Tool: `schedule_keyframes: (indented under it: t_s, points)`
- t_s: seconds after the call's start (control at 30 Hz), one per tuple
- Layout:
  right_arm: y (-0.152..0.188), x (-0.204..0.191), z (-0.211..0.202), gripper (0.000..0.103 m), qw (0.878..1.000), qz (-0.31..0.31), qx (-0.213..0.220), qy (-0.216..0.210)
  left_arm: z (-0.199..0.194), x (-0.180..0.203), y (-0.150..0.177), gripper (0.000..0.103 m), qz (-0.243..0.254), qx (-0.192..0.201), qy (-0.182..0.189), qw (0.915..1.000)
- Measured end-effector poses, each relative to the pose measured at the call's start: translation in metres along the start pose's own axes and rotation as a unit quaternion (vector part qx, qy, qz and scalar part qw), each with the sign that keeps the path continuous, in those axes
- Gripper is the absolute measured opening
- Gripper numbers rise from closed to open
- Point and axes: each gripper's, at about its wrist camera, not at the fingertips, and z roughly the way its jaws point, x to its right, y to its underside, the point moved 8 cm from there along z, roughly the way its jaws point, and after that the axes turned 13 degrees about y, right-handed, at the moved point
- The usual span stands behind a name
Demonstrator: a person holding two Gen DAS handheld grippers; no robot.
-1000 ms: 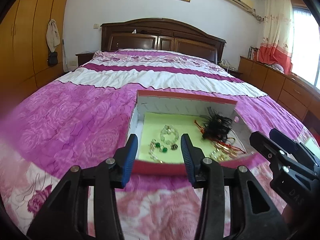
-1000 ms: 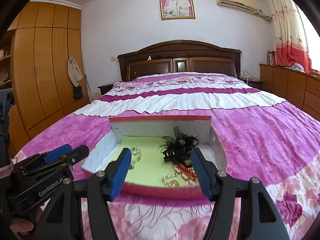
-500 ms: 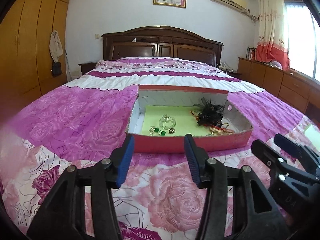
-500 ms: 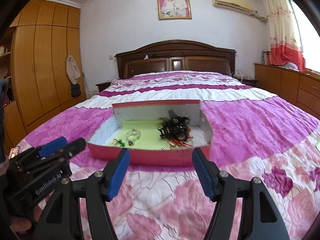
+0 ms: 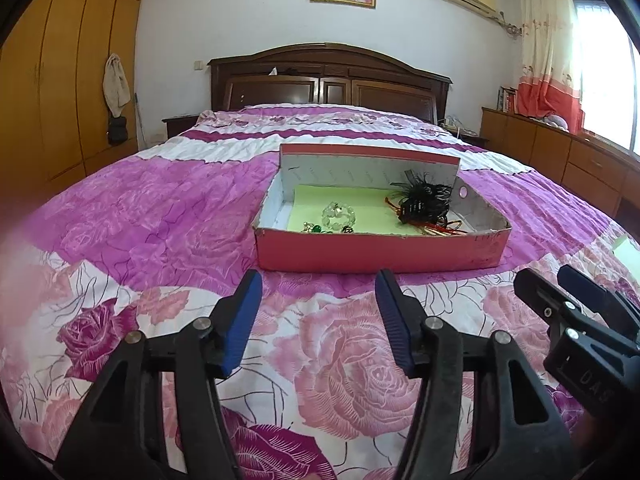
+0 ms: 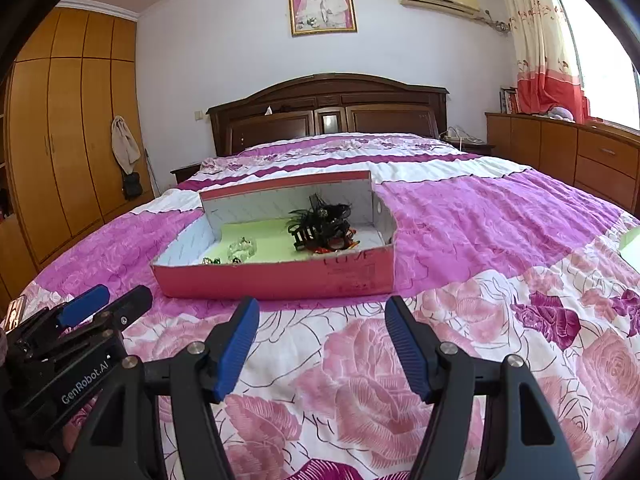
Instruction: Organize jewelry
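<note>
Centrally placed on a pink floral bedspread (image 5: pixel 168 220): red box (image 5: pixel 380 250) holding clear bracelet (image 5: pixel 339 216), green beads (image 5: pixel 316 229), black hairpiece (image 5: pixel 426 200). Below, low in frame: left gripper (image 5: pixel 318 312), jaws apart, just widened, empty; right gripper (image 6: pixel 322 338), likewise apart, empty.

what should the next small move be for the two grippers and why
Probably bring the left gripper forward over the red cardboard box toward the clear bead bracelet: both it and the right gripper stand open, empty, short of the box.
</note>
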Motion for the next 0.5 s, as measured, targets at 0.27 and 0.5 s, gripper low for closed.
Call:
schedule_keyframes:
  t_s: [0.27, 0.5]
  points:
    - [-0.0029, -0.0039, -0.0081, 0.068, 1.0, -0.008, 0.023, -0.003, -0.0014, -0.0046, 0.0006, 0.054, -0.008, 0.002, -0.009, 0.9999]
    - [-0.0035, -0.0047, -0.0094, 0.068, 1.0, -0.01, 0.028, -0.001, -0.0041, -0.0038, 0.0003, 0.055, -0.003, 0.006, -0.011, 0.9999]
